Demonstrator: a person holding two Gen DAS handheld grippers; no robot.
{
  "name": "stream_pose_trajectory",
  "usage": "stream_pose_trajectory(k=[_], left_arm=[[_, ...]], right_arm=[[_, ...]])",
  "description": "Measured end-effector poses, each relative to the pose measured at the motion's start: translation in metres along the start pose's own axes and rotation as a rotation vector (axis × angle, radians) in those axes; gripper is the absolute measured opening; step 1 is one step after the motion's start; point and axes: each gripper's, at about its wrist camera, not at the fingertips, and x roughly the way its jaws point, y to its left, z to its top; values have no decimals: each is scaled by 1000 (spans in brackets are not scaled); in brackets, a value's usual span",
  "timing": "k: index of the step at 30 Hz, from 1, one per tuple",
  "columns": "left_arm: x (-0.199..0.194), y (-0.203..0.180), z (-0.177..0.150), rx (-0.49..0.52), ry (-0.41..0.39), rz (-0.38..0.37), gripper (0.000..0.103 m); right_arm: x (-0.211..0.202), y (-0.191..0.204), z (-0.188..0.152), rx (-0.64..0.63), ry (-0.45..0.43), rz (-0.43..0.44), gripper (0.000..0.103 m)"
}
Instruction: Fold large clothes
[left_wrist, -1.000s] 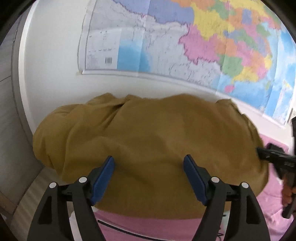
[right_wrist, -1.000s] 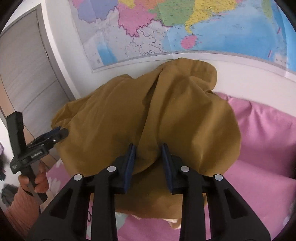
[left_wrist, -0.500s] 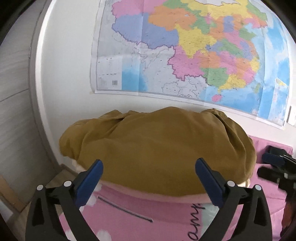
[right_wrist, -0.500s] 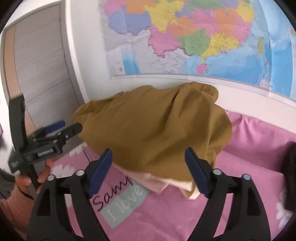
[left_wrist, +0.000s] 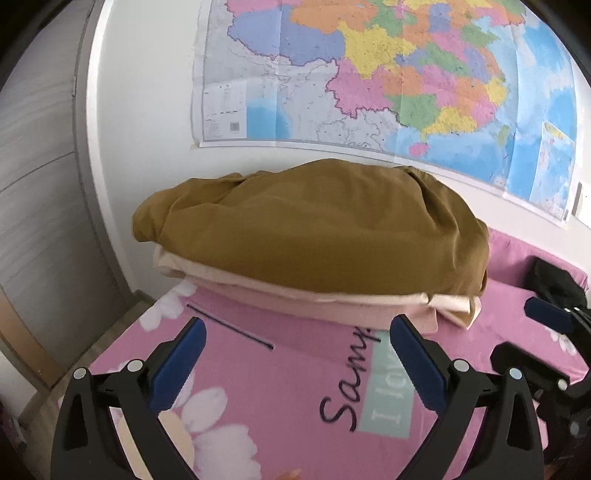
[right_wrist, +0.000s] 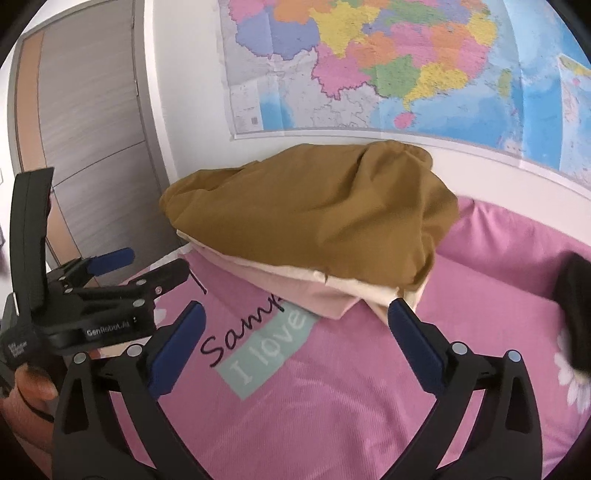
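A folded mustard-brown garment (left_wrist: 314, 229) lies on top of folded cream and pale pink clothes (left_wrist: 332, 301) on the pink bed, against the wall. It also shows in the right wrist view (right_wrist: 317, 210), on the same stack (right_wrist: 332, 291). My left gripper (left_wrist: 295, 354) is open and empty, hovering above the bedsheet short of the stack. My right gripper (right_wrist: 295, 339) is open and empty, also short of the stack. The left gripper shows at the left of the right wrist view (right_wrist: 122, 266), jaws apart.
A pink floral bedsheet (left_wrist: 258, 398) with printed lettering covers the bed. A wall map (left_wrist: 388, 74) hangs above. A grey wooden door (right_wrist: 85, 129) stands at the left. A dark garment (right_wrist: 576, 306) lies at the right on the bed.
Both grippers let go of the brown garment, opened wide and drew back from the stack. The garment now rests on the cream and pink clothes.
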Motion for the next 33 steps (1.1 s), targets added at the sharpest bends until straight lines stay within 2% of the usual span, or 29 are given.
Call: stream_pose_trajectory(k=[4,12,19,33], left_arm=[[-6,-1,-11,-23,32,-5,97],[-21,-5,-24,-46,41,32,97],[-32,-9,-34,-36,35,63,97],[-48,-11,-40,-41,14,63,97]], right_arm=[[-8,2,-10,-1,5,-7,97],[-22,9,-27,-3,3,-9,97],[-31,12,-37,2,5,-5,97],[-42,14,-44,8,-9,-15,98]])
